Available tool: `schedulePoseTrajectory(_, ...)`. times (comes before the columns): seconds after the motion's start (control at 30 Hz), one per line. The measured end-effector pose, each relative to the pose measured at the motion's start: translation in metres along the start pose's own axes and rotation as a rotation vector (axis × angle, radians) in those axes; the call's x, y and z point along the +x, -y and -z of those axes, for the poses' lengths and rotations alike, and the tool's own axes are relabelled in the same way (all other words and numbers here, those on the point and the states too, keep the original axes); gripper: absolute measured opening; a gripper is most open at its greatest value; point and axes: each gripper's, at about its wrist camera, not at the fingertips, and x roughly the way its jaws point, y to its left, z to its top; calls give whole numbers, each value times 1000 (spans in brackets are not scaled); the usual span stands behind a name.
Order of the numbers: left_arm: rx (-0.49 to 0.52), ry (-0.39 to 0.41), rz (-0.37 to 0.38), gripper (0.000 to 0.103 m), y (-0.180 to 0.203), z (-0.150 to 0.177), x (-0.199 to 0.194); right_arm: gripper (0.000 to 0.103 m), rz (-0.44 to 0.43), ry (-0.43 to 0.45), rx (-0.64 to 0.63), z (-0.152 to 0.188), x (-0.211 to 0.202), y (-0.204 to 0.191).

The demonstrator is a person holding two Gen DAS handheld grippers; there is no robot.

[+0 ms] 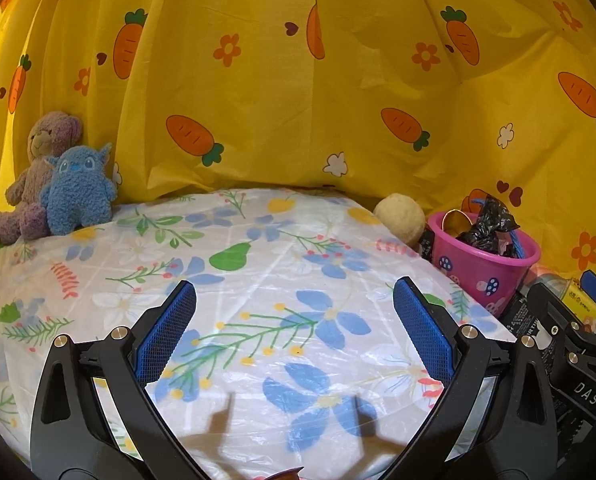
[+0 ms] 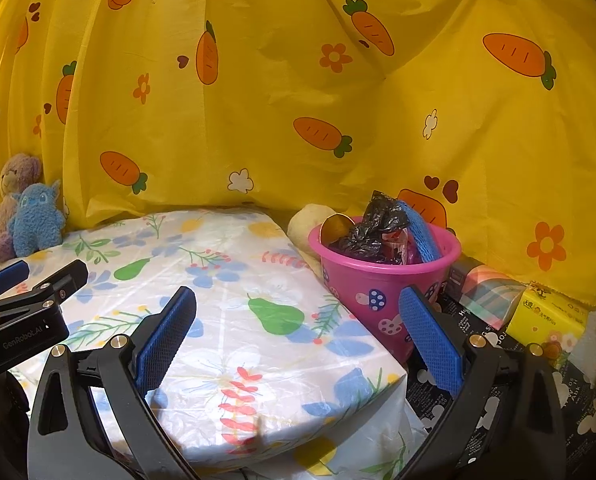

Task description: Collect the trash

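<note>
Right wrist view: pink bucket [image 2: 382, 280] base behind open right claw [image 2: 298, 340].

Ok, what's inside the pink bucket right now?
The pink bucket holds a crumpled black plastic bag, a blue mesh strip leaning on the right side, a round gold piece at the left, and a pinkish wrapper. Anything beneath them is covered.

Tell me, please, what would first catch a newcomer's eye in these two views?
The bright yellow carrot-print curtain fills the whole background. Next comes the pink bucket at the right edge of the floral-covered table, stuffed with a crumpled black bag and other trash. Two plush toys, a blue one leaning against a brownish bear, sit at the table's far left corner.
</note>
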Motion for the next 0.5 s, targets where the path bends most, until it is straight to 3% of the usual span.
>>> schedulePoseTrajectory(0.5,8,16,-11,97,0,0,-2,97,-8,-7,-1,0,3,-1)
